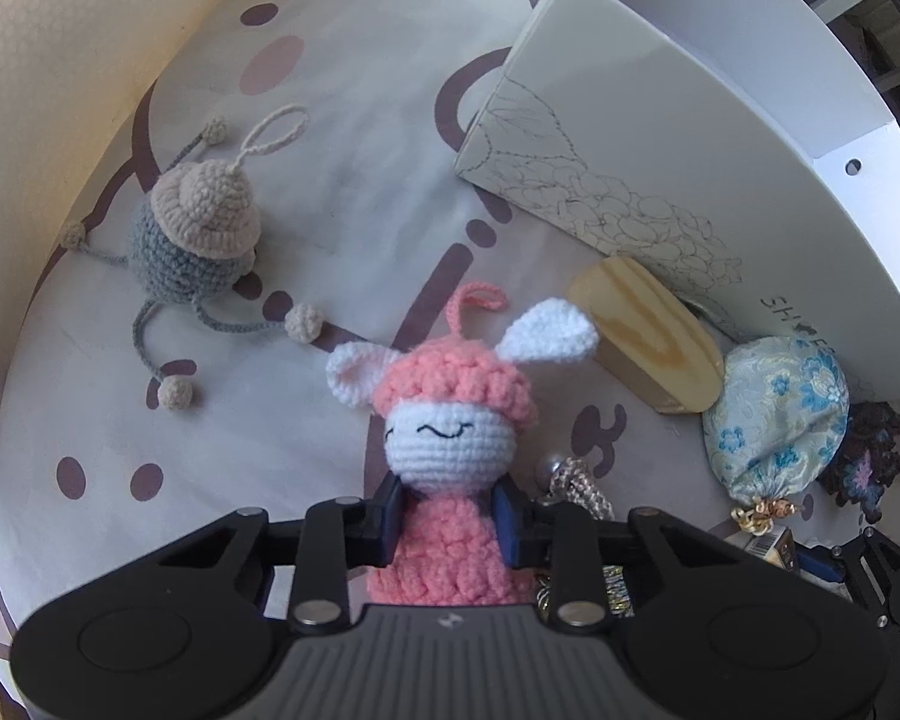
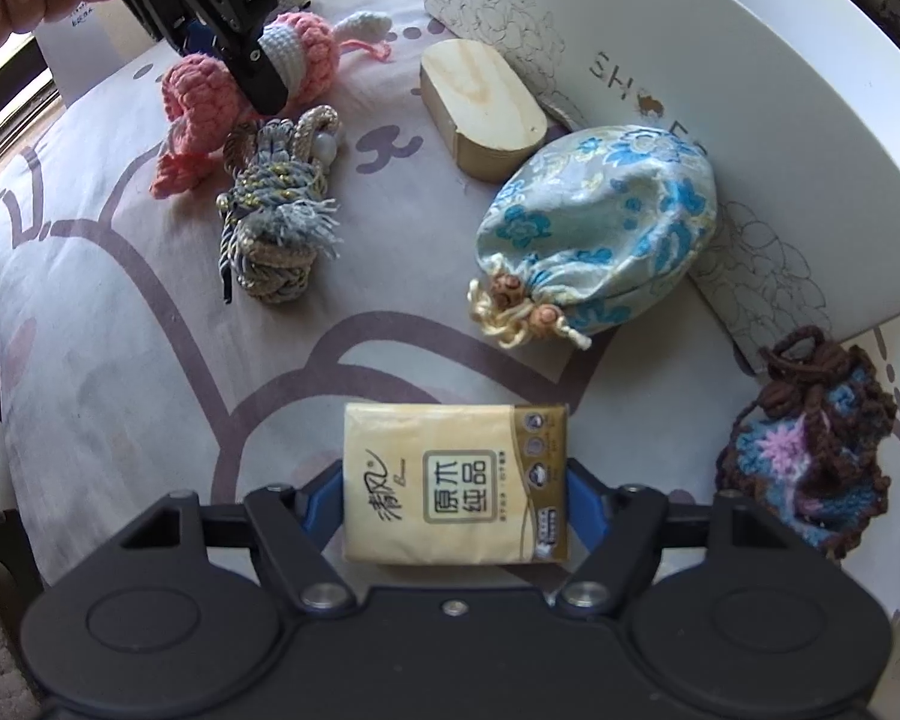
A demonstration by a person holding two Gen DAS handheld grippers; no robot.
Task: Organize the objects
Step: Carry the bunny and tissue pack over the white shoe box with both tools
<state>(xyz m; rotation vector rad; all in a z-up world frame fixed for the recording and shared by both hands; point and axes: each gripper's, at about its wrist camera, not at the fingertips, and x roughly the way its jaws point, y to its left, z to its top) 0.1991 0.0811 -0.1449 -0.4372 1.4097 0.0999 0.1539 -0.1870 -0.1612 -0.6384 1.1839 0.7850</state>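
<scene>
Tools both gripped: my left tool (image 1: 450,531) pinched the pink doll (image 1: 450,456), my right tool (image 2: 456,501) clasped the tissue pack (image 2: 456,483); I judged slow, straight lifts safest.

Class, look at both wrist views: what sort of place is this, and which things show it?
Probably a home, at a table under a cartoon-print cloth. Handmade keepsakes lie about: a pink crochet bunny doll, a blue floral brocade pouch, a tissue pack, beside a white shoe box.
</scene>
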